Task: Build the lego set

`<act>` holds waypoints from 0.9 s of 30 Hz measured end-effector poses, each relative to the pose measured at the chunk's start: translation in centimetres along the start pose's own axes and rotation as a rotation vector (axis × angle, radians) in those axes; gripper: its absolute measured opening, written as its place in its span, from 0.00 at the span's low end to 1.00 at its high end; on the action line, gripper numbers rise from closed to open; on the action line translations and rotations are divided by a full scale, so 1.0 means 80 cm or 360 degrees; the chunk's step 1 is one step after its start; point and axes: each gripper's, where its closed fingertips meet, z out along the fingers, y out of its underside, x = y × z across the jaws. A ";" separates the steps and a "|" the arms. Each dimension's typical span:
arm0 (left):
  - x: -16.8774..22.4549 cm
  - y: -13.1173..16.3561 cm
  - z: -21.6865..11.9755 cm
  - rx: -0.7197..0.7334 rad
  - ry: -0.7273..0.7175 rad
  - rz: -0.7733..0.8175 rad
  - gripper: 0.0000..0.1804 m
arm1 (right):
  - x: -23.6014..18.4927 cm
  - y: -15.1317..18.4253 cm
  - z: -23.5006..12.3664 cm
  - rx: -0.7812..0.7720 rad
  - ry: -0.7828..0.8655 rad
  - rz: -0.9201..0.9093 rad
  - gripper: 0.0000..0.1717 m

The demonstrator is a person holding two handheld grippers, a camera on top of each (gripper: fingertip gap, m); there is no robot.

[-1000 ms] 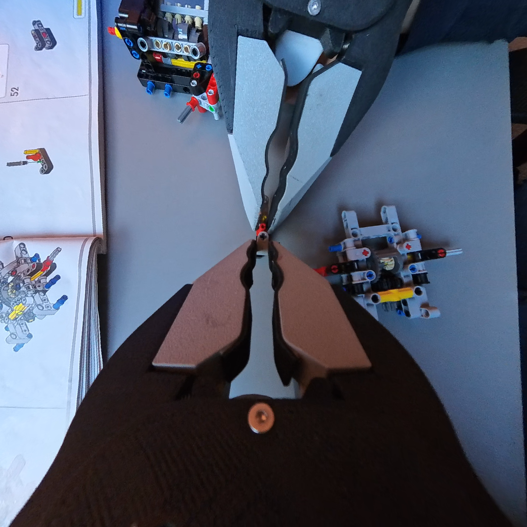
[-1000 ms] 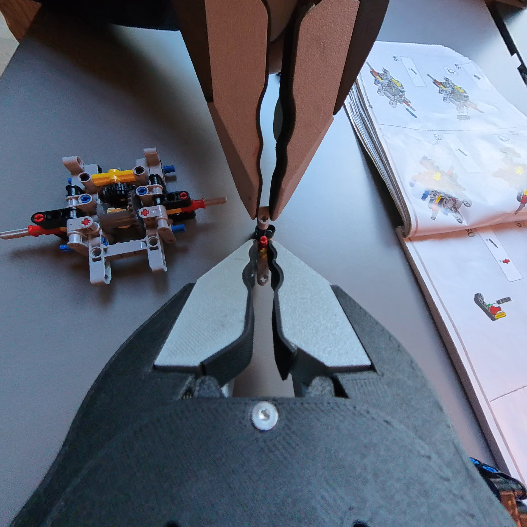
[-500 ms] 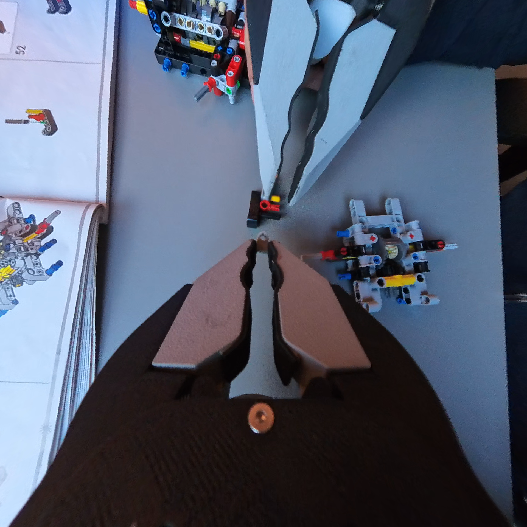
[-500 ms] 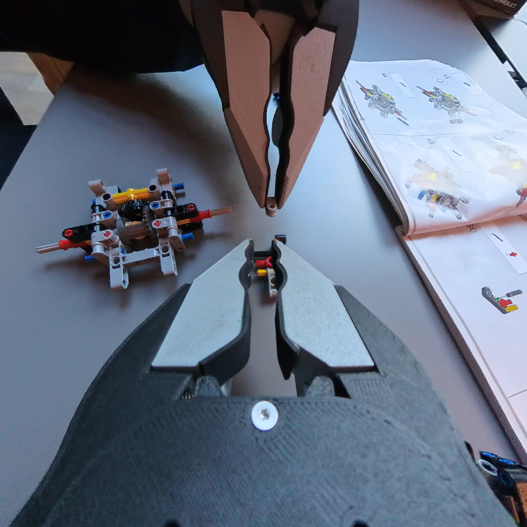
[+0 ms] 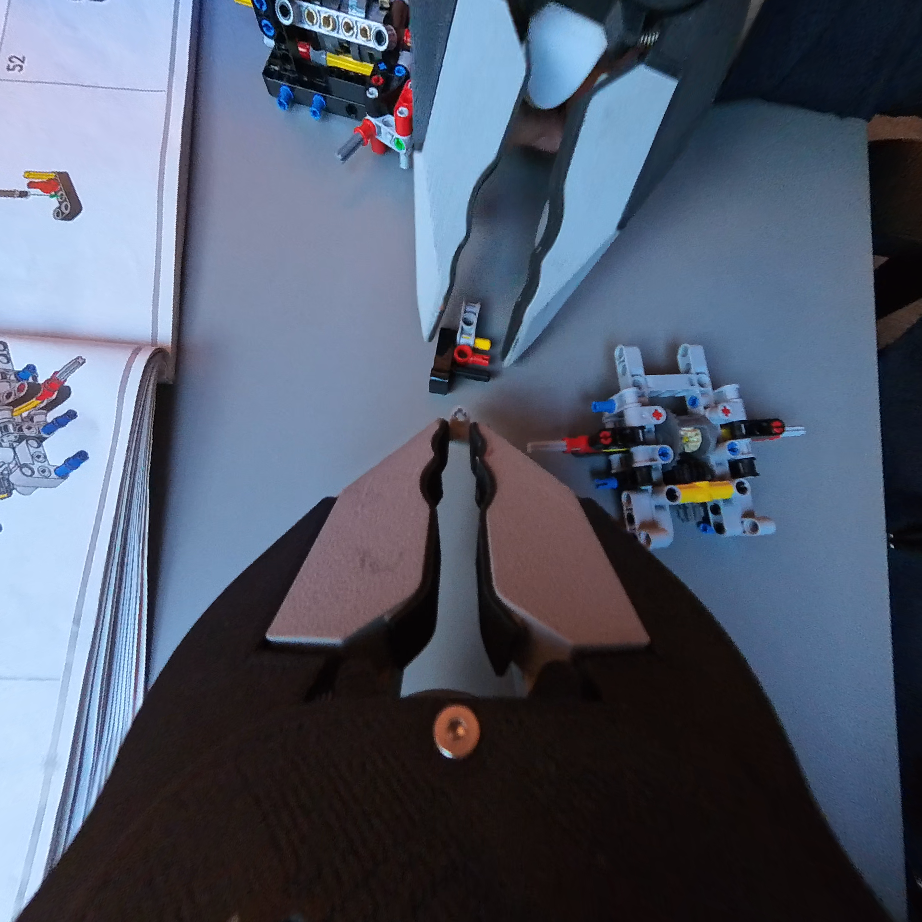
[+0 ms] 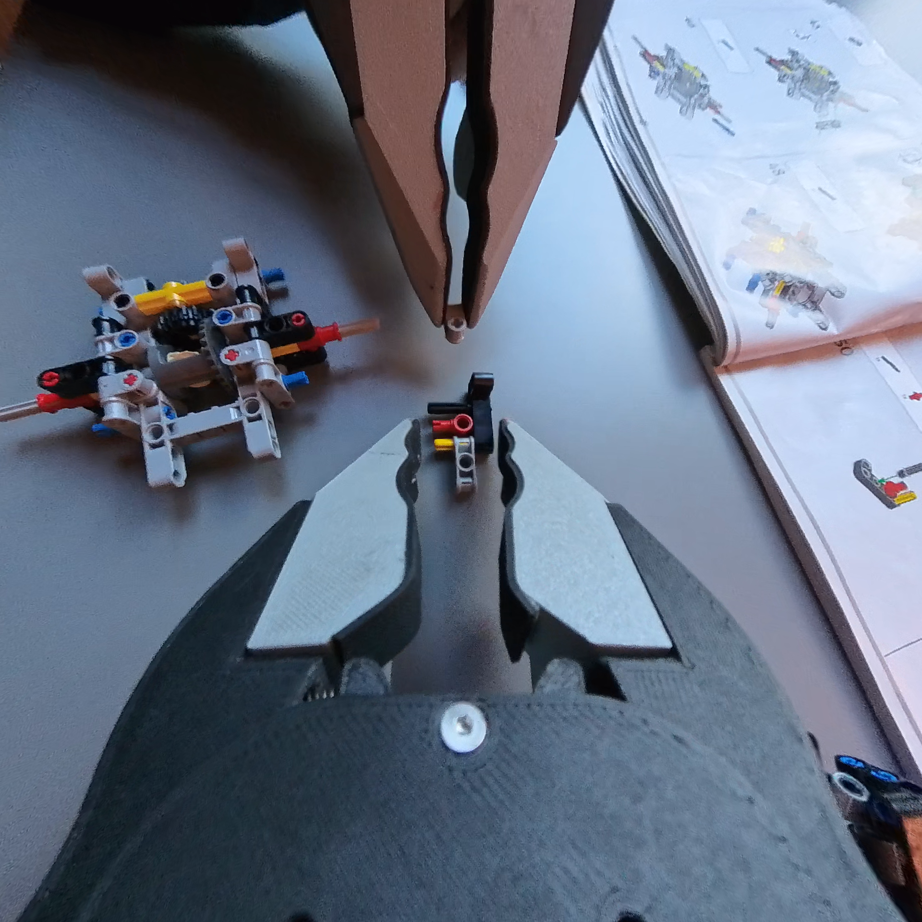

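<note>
Since a second ago my right gripper [image 6: 459, 439] has spread, leaving the small black-red-yellow piece [image 6: 466, 424] lying unheld on the table [image 6: 574, 349]; my left gripper [image 5: 459, 434] stays clamped on a small grey pin [image 5: 458, 416], unjoined.

small piece [image 6: 456, 329]: pale tan, round-holed, sticking out of the brown gripper's [image 5: 458, 433] pinching tips
small assembly [image 6: 466, 433]: black, red, yellow, grey; lying flat between the grey gripper's [image 6: 458, 439] spread fingers, untouched
</note>
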 end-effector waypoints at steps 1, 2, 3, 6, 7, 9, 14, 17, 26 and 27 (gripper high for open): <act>0.001 -0.001 0.001 0.0007 0.0001 0.0006 0.03 | 0.000 0.002 0.002 -0.0023 0.0006 -0.0006 0.16; 0.002 -0.002 0.003 0.0005 -0.0002 0.0022 0.03 | 0.001 0.002 0.004 -0.0038 0.0012 -0.0009 0.15; 0.004 -0.002 0.004 0.0003 -0.0005 0.0060 0.03 | 0.001 0.002 0.006 -0.0043 0.0017 -0.0007 0.13; 0.009 -0.006 0.006 0.0016 -0.0063 0.0247 0.03 | -0.002 0.001 0.007 -0.0046 -0.0013 0.0037 0.12; 0.007 -0.007 0.007 0.0007 -0.0100 0.0274 0.03 | -0.003 0.001 0.006 -0.0044 -0.0034 0.0059 0.12; 0.005 -0.007 0.006 0.0000 -0.0136 0.0309 0.03 | -0.004 0.001 0.005 -0.0042 -0.0053 0.0099 0.12; 0.003 -0.005 0.010 0.0020 -0.0107 0.0279 0.03 | -0.005 0.002 0.003 -0.0024 -0.0097 0.0190 0.12; 0.001 -0.003 0.016 0.0005 -0.0112 0.0259 0.03 | -0.007 0.002 0.002 -0.0021 -0.0132 0.0222 0.12; 0.011 -0.002 0.031 -0.0012 -0.0059 0.0256 0.03 | -0.013 -0.002 0.008 -0.0033 -0.0116 0.0180 0.19; 0.012 -0.002 0.031 -0.0011 -0.0055 0.0250 0.03 | -0.012 -0.003 0.009 -0.0034 -0.0104 0.0189 0.18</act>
